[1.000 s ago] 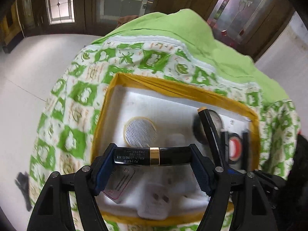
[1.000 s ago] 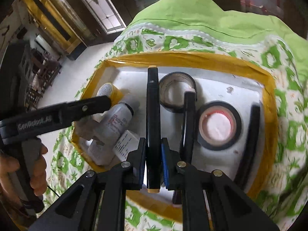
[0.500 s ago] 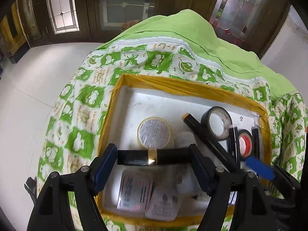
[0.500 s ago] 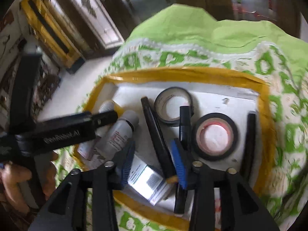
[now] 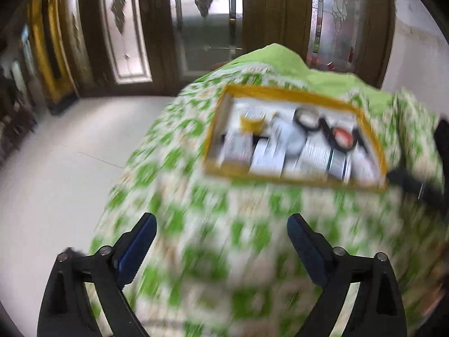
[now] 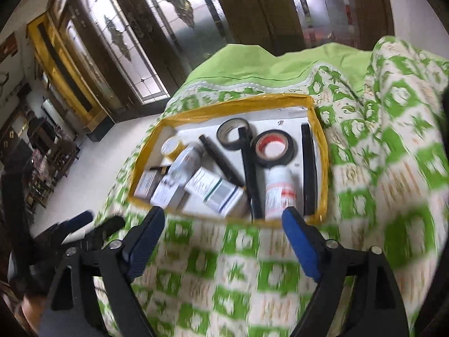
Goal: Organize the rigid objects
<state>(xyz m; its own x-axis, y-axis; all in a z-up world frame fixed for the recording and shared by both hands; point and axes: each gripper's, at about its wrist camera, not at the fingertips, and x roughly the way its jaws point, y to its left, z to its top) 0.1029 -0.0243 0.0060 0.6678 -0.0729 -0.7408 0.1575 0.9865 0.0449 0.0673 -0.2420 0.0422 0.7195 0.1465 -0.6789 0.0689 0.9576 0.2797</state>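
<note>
Fingers of both grippers now spread, empty, back from tray.

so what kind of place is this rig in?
Probably a home, an entry hall or living room: leaded-glass wooden doors, a yellow-rimmed tray on a green patterned cloth, cluttered furniture.

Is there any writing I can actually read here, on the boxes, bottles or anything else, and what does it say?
Nothing can be read.
White boxes: printed lines, too small and blurred.
White bottle with red print: label blurred.
Grey bottle: label unreadable.
Tape rolls: no writing visible.
Left wrist view: everything in the tray is smeared by motion blur.
</note>
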